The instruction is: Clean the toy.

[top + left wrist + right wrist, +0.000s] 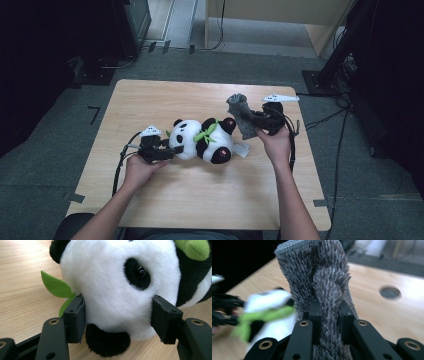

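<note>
No writing can be read on anything; a small white tag beside the panda is too small to make out. Nearest the person, the left forearm runs up from the bottom edge to the left gripper, held level and low over the wooden table. Its jaws clasp the white head of the plush panda, which lies on its side at the table's middle, a green leaf at its neck. Farther off, the right hand is raised with the right gripper pointing left, jaws clenched on a fuzzy grey sock that stands up above the panda's feet.
</note>
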The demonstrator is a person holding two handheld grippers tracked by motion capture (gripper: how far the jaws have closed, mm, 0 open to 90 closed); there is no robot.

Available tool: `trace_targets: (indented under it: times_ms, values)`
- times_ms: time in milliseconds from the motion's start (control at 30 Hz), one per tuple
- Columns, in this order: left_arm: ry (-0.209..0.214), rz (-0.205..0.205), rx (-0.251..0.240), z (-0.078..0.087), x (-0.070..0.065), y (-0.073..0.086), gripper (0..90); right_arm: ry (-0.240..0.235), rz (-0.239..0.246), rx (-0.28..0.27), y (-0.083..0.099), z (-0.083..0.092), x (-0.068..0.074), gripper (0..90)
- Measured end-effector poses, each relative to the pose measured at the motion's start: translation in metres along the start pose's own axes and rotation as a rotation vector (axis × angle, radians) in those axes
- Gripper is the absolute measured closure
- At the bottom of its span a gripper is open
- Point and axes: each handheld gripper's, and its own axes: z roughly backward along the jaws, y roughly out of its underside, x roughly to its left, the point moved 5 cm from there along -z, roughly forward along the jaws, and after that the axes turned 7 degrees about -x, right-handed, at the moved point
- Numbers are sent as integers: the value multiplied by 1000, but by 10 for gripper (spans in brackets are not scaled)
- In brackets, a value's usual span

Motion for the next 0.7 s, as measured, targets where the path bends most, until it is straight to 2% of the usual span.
trace_targets:
  times_ms: [33, 67, 233, 367, 467, 500, 533, 600, 700]
  values:
    - [0, 0, 0, 0, 0, 0, 368, 0, 0, 0, 0, 0, 0, 783]
    - [-7, 3, -1, 0, -1, 0, 371, -31, 51, -12, -10, -1, 19, 783]
    - [-14, 9, -13, 0, -4, 0, 381, -97, 147, -9, -24, -14, 58, 783]
    - [-17, 8, -19, 1, -5, 1, 383, -169, 197, 14, -31, -33, 88, 783]
    - [-22, 3, -23, 1, -6, 1, 383, -241, 220, 36, -34, -48, 111, 783]
    - [-22, 3, -23, 1, -6, 1, 383, -241, 220, 36, -34, -48, 111, 783]
    - [-26, 3, -29, 2, -7, 2, 383, -294, 231, 51, -34, -57, 127, 783]
    - [-28, 2, -35, 2, -7, 2, 382, -327, 238, 71, -31, -66, 137, 783]
    - [-31, 3, -39, 2, -8, 3, 383, -392, 204, 112, -21, -83, 149, 783]
